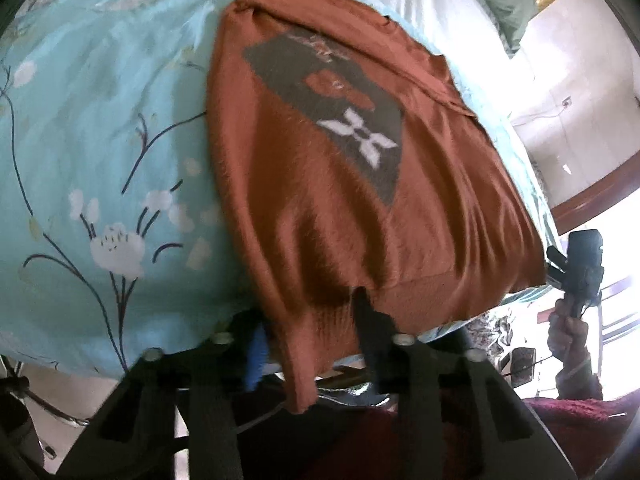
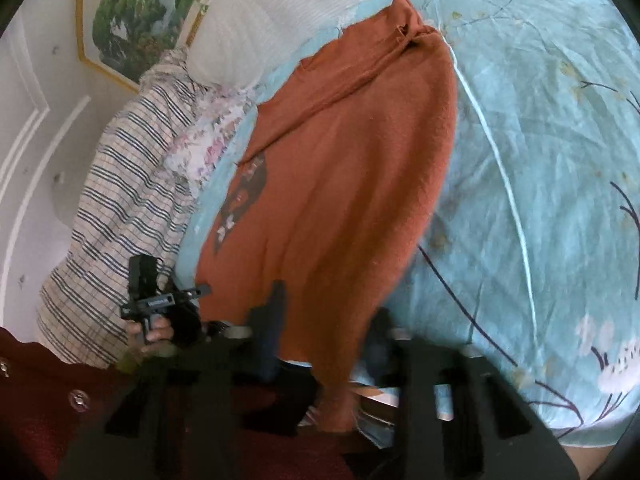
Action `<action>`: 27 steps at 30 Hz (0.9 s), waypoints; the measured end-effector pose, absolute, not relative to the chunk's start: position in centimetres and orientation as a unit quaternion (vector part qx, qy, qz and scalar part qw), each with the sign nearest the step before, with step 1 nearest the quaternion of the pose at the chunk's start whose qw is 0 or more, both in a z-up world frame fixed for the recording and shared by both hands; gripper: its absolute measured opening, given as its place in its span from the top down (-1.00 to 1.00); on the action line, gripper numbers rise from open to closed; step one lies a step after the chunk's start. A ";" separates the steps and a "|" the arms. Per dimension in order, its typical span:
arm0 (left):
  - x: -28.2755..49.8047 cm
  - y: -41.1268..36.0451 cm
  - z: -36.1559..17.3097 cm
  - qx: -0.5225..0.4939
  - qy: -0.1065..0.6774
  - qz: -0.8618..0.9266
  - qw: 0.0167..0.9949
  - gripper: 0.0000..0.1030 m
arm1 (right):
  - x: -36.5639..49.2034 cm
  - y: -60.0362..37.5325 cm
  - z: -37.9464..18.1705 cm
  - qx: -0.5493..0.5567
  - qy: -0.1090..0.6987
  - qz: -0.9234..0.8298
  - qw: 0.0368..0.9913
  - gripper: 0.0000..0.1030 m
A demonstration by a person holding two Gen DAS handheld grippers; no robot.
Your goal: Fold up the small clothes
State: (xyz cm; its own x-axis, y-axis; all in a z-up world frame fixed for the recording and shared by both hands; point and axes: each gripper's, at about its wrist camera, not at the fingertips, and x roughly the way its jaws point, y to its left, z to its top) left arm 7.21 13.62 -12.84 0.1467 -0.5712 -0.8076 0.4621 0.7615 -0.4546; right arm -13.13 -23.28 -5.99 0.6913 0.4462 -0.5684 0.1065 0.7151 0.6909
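A rust-orange knit sweater (image 1: 328, 184) with a grey panel and a white flower motif lies stretched on the bed; it also shows in the right wrist view (image 2: 340, 184). My left gripper (image 1: 312, 332) is shut on the sweater's ribbed hem at one bottom corner. My right gripper (image 2: 328, 328) is shut on the hem at the other bottom corner. Both hold the hem just past the bed's near edge. The right gripper shows in the left wrist view (image 1: 576, 264), and the left gripper in the right wrist view (image 2: 160, 300).
The bed has a light-blue floral sheet (image 1: 100, 160). A white pillow (image 2: 256, 28) and a striped plaid cloth (image 2: 120, 216) lie beside the sweater. A framed picture (image 2: 132, 12) hangs on the wall. A dark red garment (image 2: 40, 400) is below.
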 end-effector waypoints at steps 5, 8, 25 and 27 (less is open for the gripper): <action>7.1 14.6 -12.1 -0.056 0.545 -0.342 0.763 0.90 | -13.2 -23.7 -4.8 0.376 0.353 0.112 0.849 0.83; 6.8 14.9 -10.2 -0.069 0.519 -0.352 0.775 0.91 | -12.9 -24.1 -3.0 0.376 0.328 0.127 0.857 0.84; 18.8 10.7 2.1 -0.137 0.351 -0.321 0.869 0.91 | 0.6 -32.3 4.9 0.319 0.260 0.036 0.911 0.84; 21.7 9.3 2.1 -0.127 0.348 -0.304 0.878 0.92 | 3.3 -33.7 4.6 0.317 0.265 0.020 0.910 0.84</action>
